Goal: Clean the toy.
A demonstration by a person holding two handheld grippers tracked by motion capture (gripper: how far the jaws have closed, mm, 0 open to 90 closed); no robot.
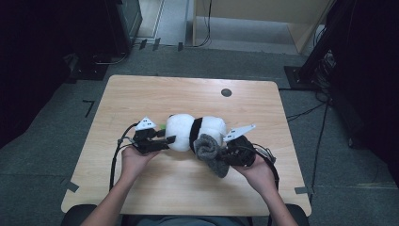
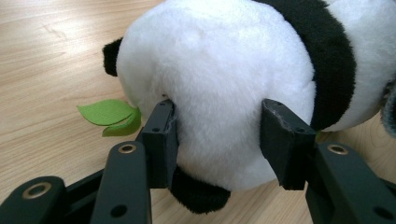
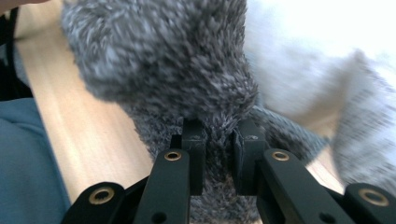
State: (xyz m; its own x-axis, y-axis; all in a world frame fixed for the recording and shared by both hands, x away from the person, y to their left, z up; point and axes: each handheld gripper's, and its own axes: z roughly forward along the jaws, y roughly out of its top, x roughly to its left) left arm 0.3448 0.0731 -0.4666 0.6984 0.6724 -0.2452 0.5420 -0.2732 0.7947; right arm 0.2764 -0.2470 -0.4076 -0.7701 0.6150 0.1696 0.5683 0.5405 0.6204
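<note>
**Grey fleece and a plush panda held between two claws**

Black jaws of the left claw (image 1: 165, 139) press into the white, rounded head end of a plush panda (image 1: 195, 132), one pad (image 2: 161, 140) dug into the fur on each side, as the left gripper view shows. The person's left hand (image 1: 134, 157) comes in from the near edge with the forearm angled inward, the claw lying roughly level and pointing toward the toy. The right hand (image 1: 256, 172) mirrors it from the other side; the right claw (image 3: 223, 154) is pinched tight on a fold of fuzzy grey cloth (image 1: 210, 153), its jaws nearly together with the pile squeezed between them.

The panda lies on its side near the middle of the pale wooden desk (image 1: 141, 94), white with a black band around its body and a black ear. A green felt leaf (image 2: 112, 116) pokes out beside the head. The grey cloth bunches against the toy's rear end and trails toward the near edge.
</note>
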